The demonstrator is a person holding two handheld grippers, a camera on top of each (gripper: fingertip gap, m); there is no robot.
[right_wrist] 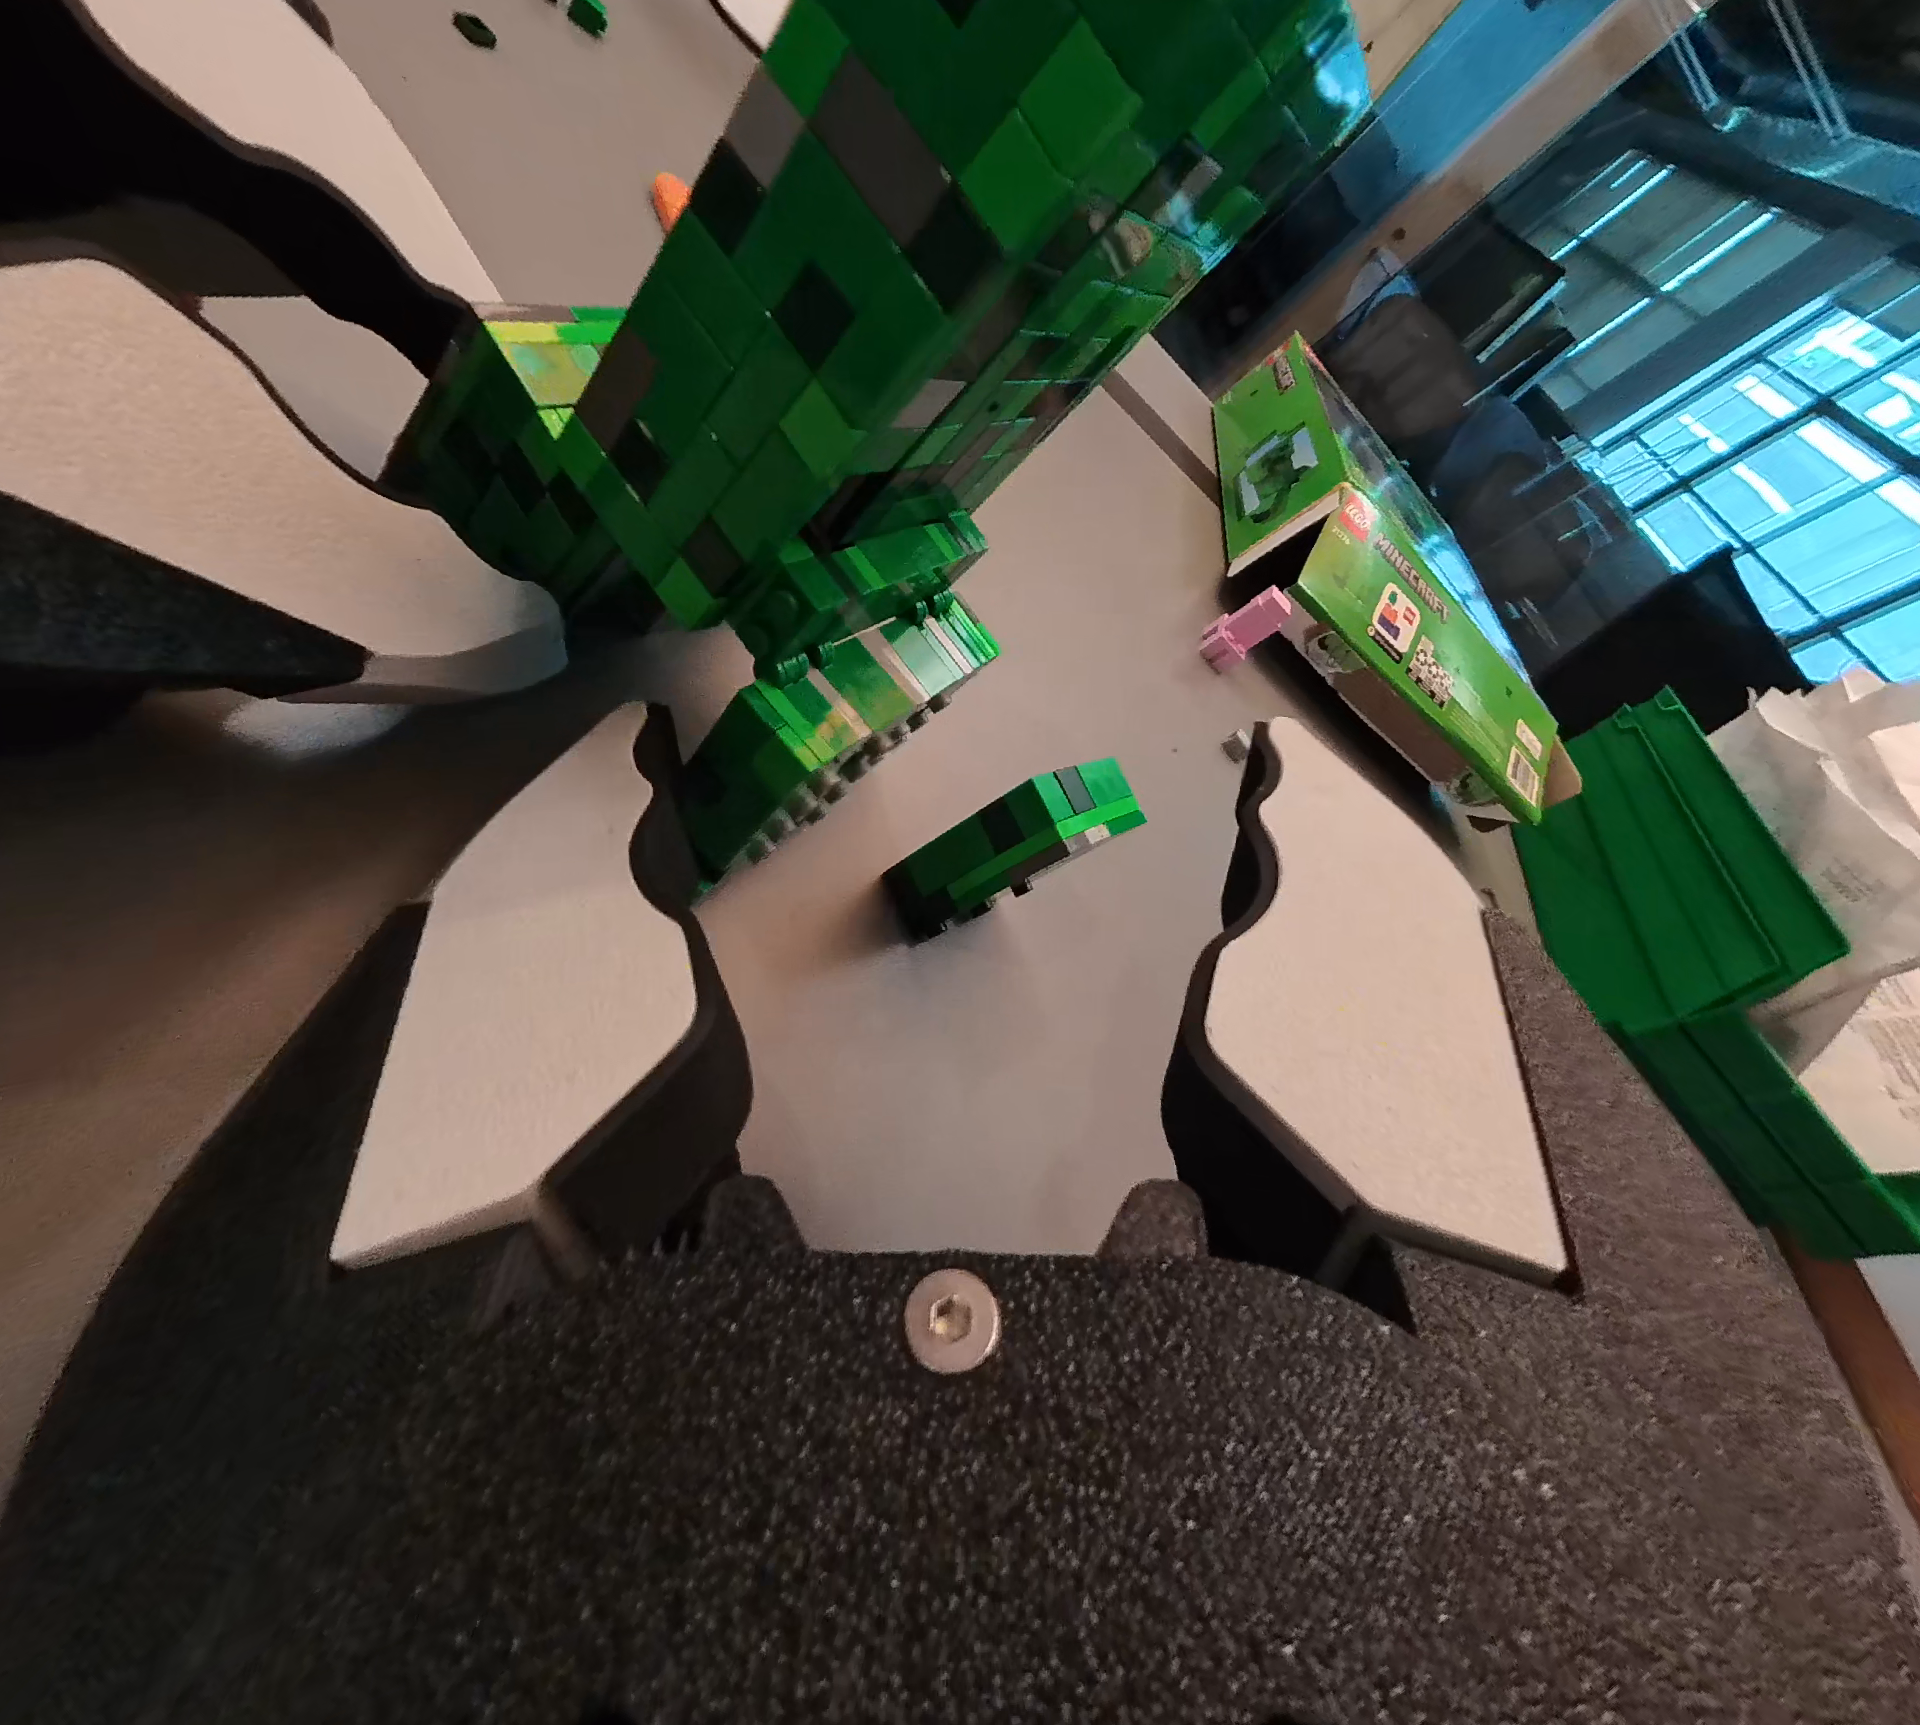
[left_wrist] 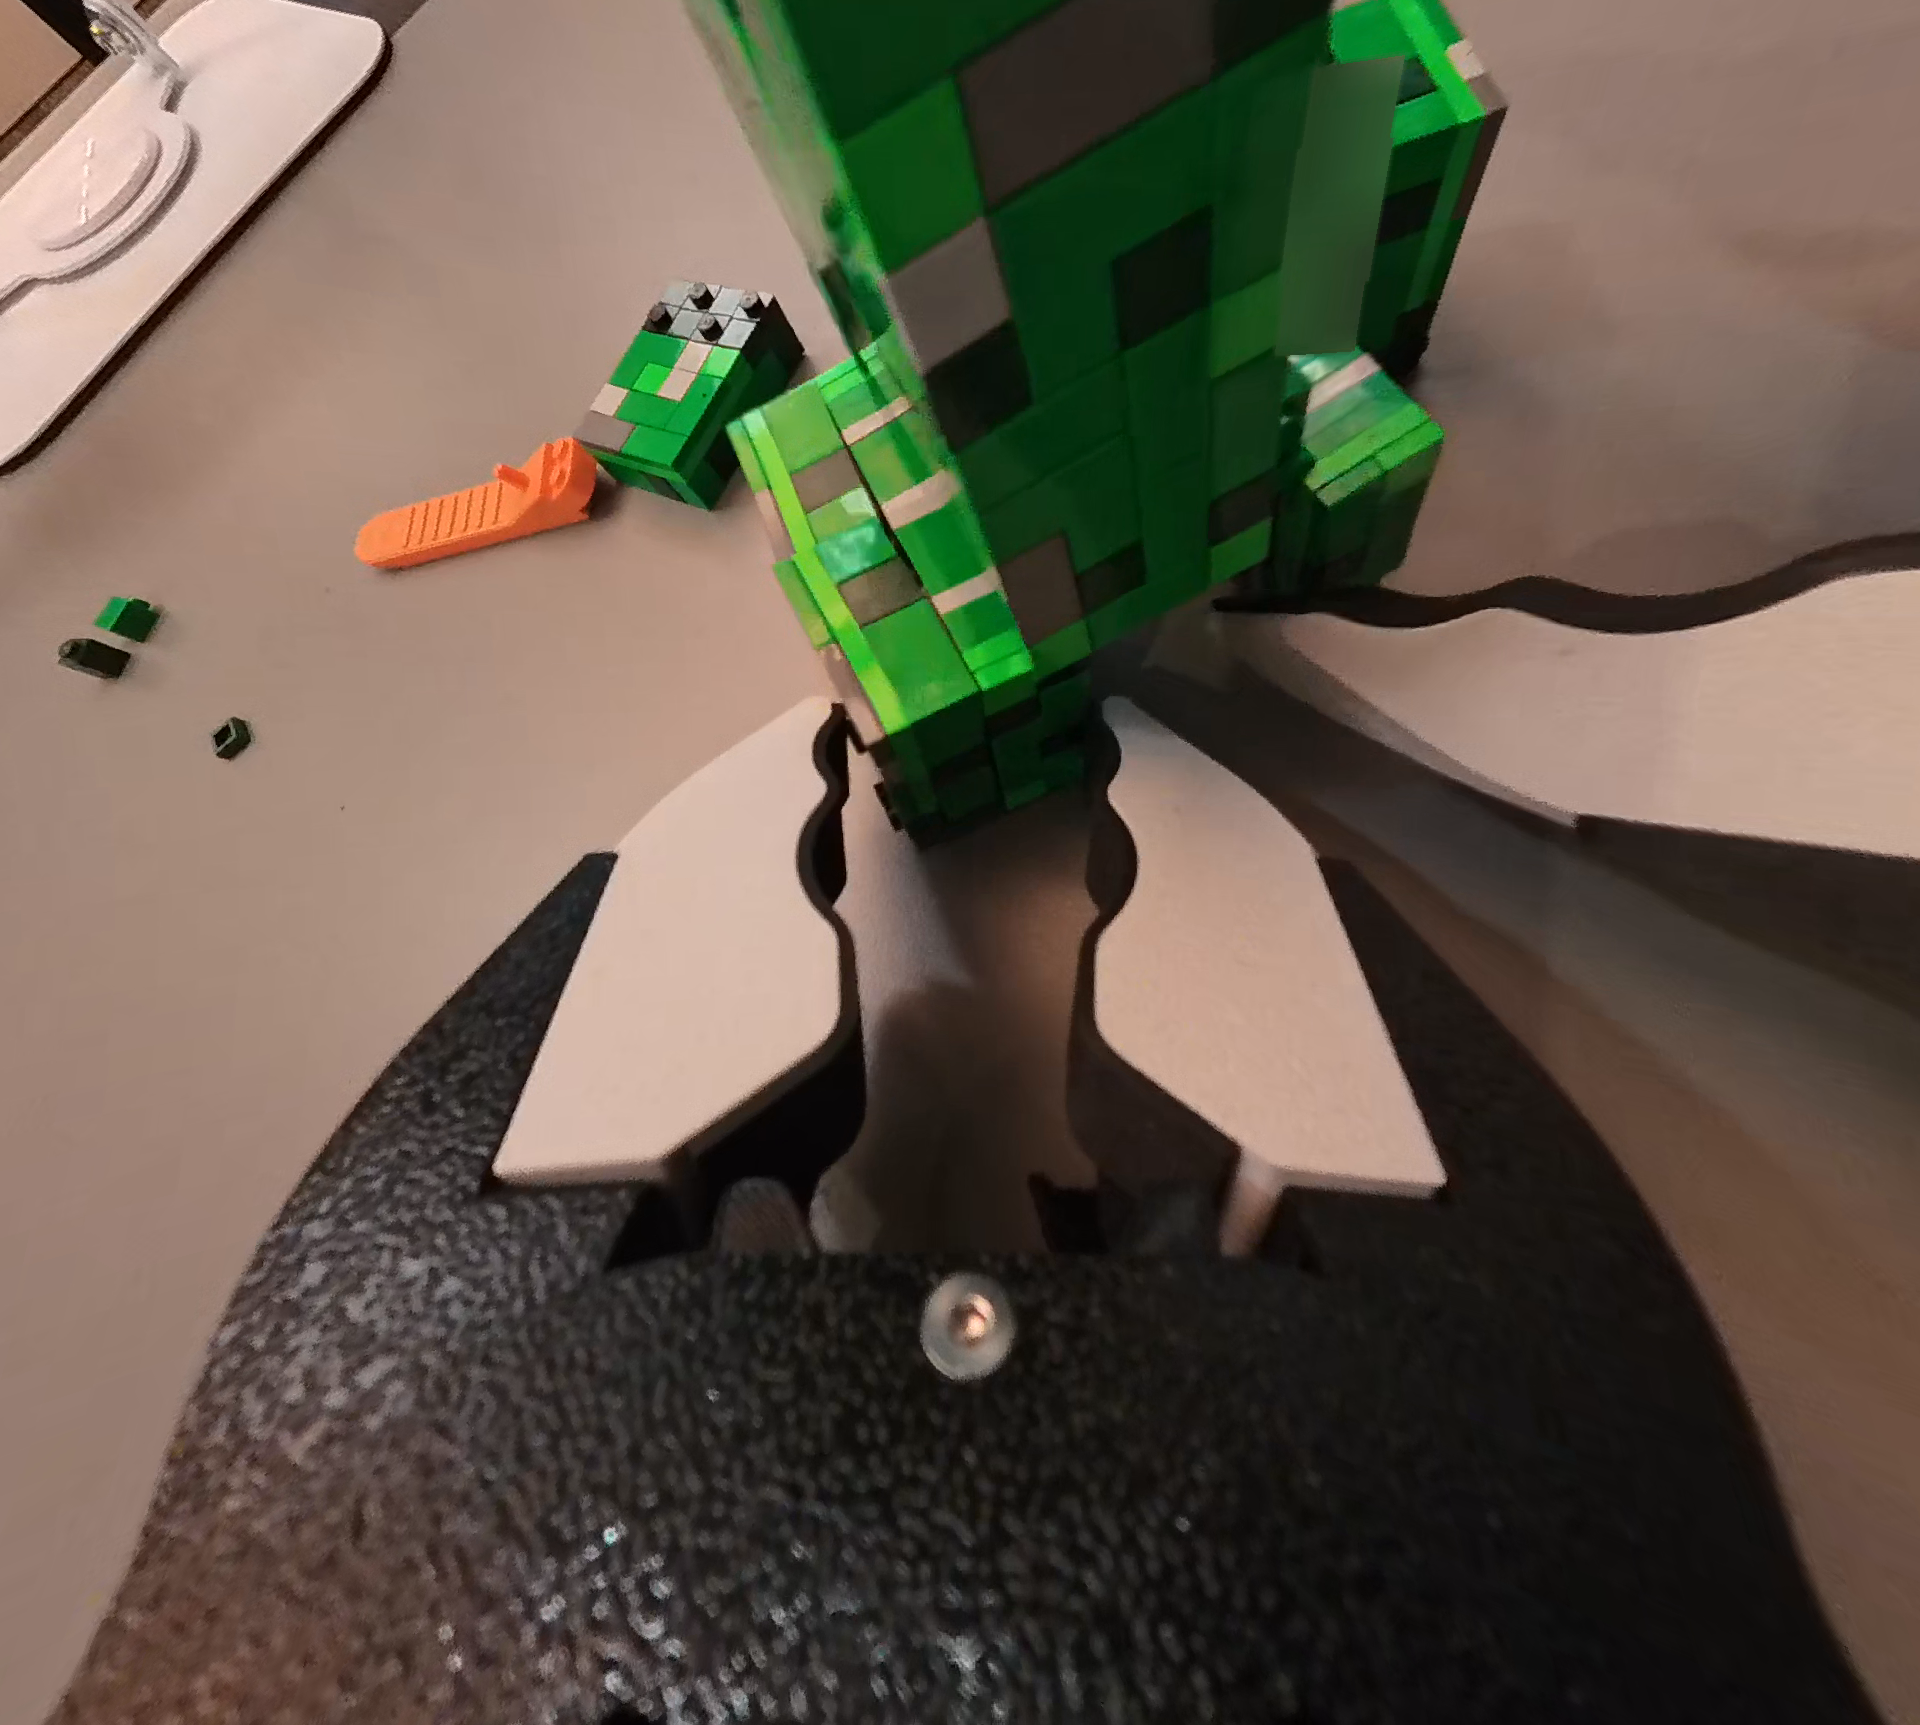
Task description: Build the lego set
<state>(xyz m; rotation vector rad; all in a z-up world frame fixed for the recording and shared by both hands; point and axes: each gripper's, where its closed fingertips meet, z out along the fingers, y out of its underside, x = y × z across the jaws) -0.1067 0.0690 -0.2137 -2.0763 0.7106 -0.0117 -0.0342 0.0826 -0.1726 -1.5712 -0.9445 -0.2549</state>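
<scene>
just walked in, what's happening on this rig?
A person is building a tall green, grey and black brick figure on the grey table. The left hand-held gripper is clamped on one of the figure's feet at the base. The right hand-held gripper is open and holds nothing, with a small loose green brick block lying on the table ahead of it. Another green foot block, an orange brick separator tool and a few tiny pieces lie loose nearby.

Printed writing on green box (right_wrist: 1392, 595)
</scene>
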